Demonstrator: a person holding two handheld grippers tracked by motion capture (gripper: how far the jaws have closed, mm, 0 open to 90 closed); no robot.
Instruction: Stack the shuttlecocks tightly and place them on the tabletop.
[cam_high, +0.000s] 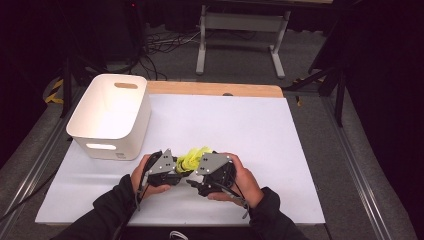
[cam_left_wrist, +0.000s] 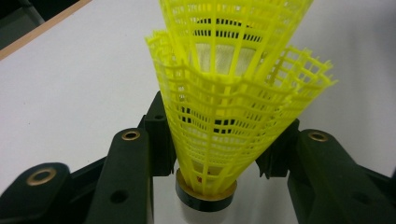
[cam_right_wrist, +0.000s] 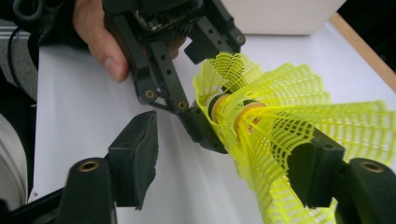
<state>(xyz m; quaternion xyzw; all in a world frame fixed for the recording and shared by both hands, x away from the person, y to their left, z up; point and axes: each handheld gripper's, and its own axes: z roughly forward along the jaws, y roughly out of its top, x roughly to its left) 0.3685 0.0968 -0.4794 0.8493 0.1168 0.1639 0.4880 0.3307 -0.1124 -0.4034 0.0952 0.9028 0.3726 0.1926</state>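
Two yellow shuttlecocks (cam_high: 194, 157), their plastic mesh skirts nested together, are held above the white worktop (cam_high: 260, 130) near the middle of its front edge, between the two grippers. The left gripper (cam_left_wrist: 219, 140) is clenched on the skirt of one shuttlecock: in the left gripper view its two black jaws press the mesh cone from both sides, with the dark-banded cork base low between them. The right gripper (cam_right_wrist: 224, 163) is released (no earlier picture is there to compare): in the right gripper view one pad stands well apart from the mesh at the left, while the other jaw lies against the skirt at the right, so the pads do not squeeze it. The left hand (cam_right_wrist: 100, 35) shows behind the left gripper in that view. A white bin (cam_high: 111, 117) with a handle slot stands at the rear left corner of the worktop, well apart from the shuttlecocks.
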